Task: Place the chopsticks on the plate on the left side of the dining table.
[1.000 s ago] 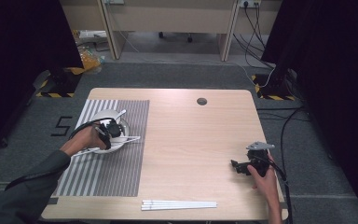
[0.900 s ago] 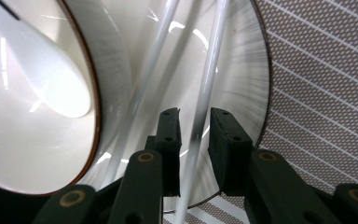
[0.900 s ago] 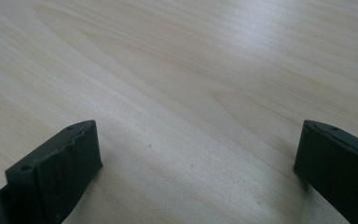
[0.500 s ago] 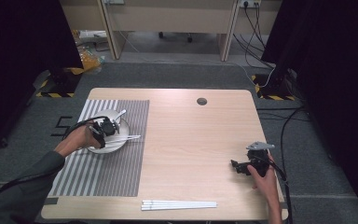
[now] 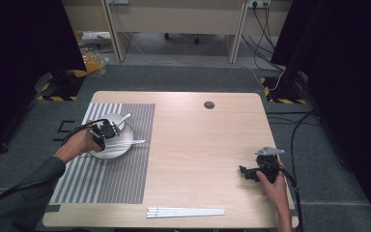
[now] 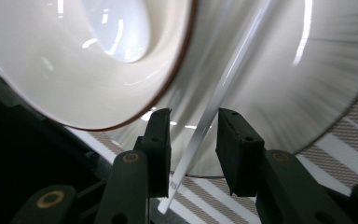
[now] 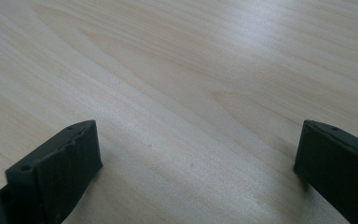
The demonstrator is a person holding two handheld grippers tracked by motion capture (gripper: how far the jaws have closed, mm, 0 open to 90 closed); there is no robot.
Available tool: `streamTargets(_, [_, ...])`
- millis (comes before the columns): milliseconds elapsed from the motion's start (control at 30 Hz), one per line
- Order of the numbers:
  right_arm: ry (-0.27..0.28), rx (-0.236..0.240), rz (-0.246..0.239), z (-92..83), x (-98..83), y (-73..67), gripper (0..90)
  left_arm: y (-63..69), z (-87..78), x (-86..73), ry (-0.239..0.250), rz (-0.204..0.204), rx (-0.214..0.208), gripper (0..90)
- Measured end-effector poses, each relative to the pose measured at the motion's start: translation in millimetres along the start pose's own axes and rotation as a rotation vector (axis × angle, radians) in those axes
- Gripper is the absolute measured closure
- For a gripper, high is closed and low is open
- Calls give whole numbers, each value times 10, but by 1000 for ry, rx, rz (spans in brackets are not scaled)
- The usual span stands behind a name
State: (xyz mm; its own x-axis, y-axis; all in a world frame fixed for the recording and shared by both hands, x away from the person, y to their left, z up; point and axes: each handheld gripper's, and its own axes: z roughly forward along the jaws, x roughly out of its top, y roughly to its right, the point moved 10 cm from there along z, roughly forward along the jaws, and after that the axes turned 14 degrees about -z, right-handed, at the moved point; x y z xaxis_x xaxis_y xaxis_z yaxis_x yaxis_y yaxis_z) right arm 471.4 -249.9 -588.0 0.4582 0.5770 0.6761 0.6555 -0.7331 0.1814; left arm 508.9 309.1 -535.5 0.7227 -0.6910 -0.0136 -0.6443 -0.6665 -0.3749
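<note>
Over at about nine o'clock on the wooden surface (image 5: 198, 145), the person's left hand (image 5: 79, 142) holds the left gripper (image 5: 107, 129) low over a white plate (image 5: 125, 145) that sits on a grey-and-white striped mat (image 5: 106, 183). In the left gripper view the two black fingers (image 6: 157, 149) stand a little apart, released, with a thin white stick (image 6: 214, 98) running up through the gap between them; whether either pad touches it I cannot tell. That stick lies slanted across the plate (image 6: 279, 74), its near end reaching past the rim over the mat's stripes (image 6: 335, 154). Just to the left of it in that same view, a white bowl with a brown rim (image 6: 74, 60) looms close, tilted toward the camera. From the high view, one white utensil (image 5: 124, 119) pokes out of the plate toward one o'clock and another thin one (image 5: 133, 142) lies across it pointing to three o'clock. Down at the six o'clock edge of the surface, a bundle of long white sticks (image 5: 186, 211) lies flat, well apart from both hands. At roughly four o'clock the right hand (image 5: 273, 181) rests with the right gripper (image 5: 247, 171) near the surface's edge; the right gripper view shows its fingers (image 7: 58, 163) spread wide with bare wood (image 7: 191, 93) between them. A small dark round hole (image 5: 209, 105) sits near the twelve o'clock edge.
</note>
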Motion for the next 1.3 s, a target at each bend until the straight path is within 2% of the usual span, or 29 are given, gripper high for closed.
streamTargets(667, [0, -1, 0, -1, 0, -1, 6, -103, 138, 3, -8, -64, 2, 623])
streamTargets(900, [0, -1, 1, -1, 0, -1, 7, -110, 121, -4, -9, -63, 11, 603])
streamTargets(1000, [1, -2, -1, -1, 0, 0, 7, -93, 112, -5, -10, -67, -4, 580])
streamTargets(1300, [0, -2, 0, -1, 0, -1, 7, -132, 138, -9, -21, -67, 15, 576])
